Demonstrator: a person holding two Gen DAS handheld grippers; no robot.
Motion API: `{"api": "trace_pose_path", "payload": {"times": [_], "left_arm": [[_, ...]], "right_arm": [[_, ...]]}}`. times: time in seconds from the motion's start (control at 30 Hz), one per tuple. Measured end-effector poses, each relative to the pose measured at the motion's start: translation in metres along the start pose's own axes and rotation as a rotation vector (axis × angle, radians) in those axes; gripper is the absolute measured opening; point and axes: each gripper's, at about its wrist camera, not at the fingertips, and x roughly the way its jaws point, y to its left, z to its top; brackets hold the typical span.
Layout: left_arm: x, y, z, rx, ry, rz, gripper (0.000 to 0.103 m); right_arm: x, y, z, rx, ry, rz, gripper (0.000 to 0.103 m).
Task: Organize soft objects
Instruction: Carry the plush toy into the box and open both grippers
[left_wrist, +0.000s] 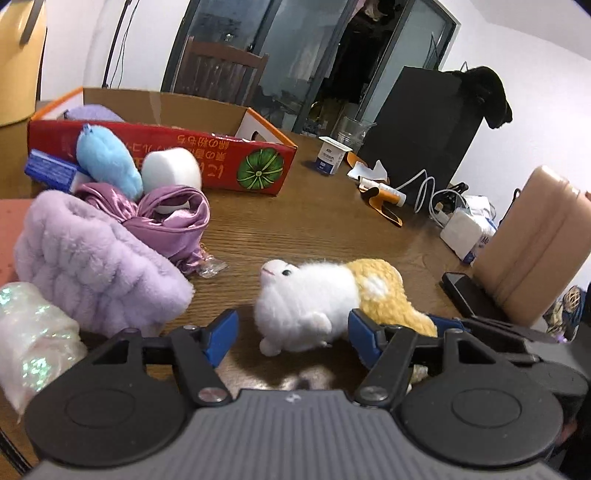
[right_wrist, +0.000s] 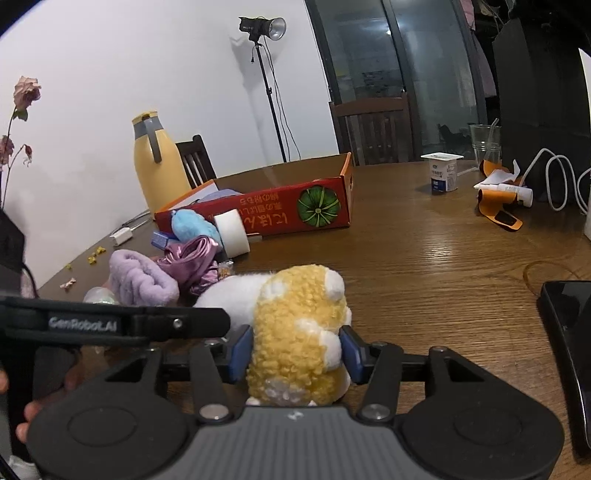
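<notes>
2 grippers work 1 toy on brown wooden table (right_wrist: 424, 258). Red cardboard box with green melon print (right_wrist: 295, 210) sits open at back, likely destination for soft things. Lilac fluffy headband (left_wrist: 92, 258), purple satin cloth (left_wrist: 170, 218), light-blue plush (left_wrist: 107, 158) lie heaped beside box, not yet sorted. White-and-yellow plush animal (right_wrist: 295, 332) lies near table edge. Right gripper (right_wrist: 295, 356) pinches yellow rear, pads pressing fleece, apparently to lift. Left gripper (left_wrist: 291, 332) jaws spread around white front: right pad touches fur, left pad stands clear.
</notes>
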Motion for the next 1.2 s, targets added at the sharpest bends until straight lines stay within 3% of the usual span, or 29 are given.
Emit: {"api": "trace_pose_path", "payload": {"times": [0.03, 0.07, 0.1, 0.27, 0.4, 0.53, 0.7, 0.77, 0.9, 1.03, 1.17, 1.2], "left_arm": [[0.002, 0.001, 0.002, -0.013, 0.005, -0.009, 0.065], [0.005, 0.001, 0.003, -0.022, 0.007, -0.021, 0.055], [0.006, 0.001, 0.004, -0.03, 0.008, -0.024, 0.052], [-0.009, -0.007, 0.02, -0.041, -0.044, -0.016, 0.049], [-0.024, -0.005, 0.087, -0.001, -0.146, -0.022, 0.049], [0.005, 0.019, 0.171, 0.026, -0.215, 0.011, 0.049], [0.093, 0.073, 0.259, -0.042, -0.136, 0.065, 0.051], [0.129, 0.101, 0.278, -0.116, -0.096, 0.083, 0.051], [0.187, 0.135, 0.292, -0.148, -0.035, 0.172, 0.049], [0.189, 0.147, 0.29, -0.148, -0.044, 0.201, 0.049], [0.168, 0.146, 0.289, -0.086, -0.05, 0.237, 0.049], [0.158, 0.145, 0.29, -0.078, -0.056, 0.248, 0.05]], "right_arm": [[0.001, 0.0, 0.0, -0.007, 0.004, 0.006, 0.048], [0.001, 0.0, -0.001, -0.01, 0.005, 0.012, 0.046], [0.001, 0.0, 0.0, -0.01, 0.001, 0.019, 0.045], [-0.006, 0.001, 0.021, -0.008, -0.063, 0.033, 0.043], [-0.003, 0.009, 0.074, -0.075, -0.181, 0.064, 0.043], [0.048, 0.005, 0.148, -0.07, -0.276, 0.073, 0.042], [0.163, -0.014, 0.228, -0.031, -0.19, 0.03, 0.042], [0.21, -0.026, 0.248, 0.008, -0.125, 0.023, 0.041], [0.291, -0.049, 0.266, 0.117, 0.018, -0.016, 0.041], [0.327, -0.032, 0.263, -0.021, 0.105, -0.167, 0.043], [0.333, -0.019, 0.264, -0.099, 0.124, -0.241, 0.063], [0.33, -0.017, 0.266, -0.113, 0.115, -0.241, 0.063]]}}
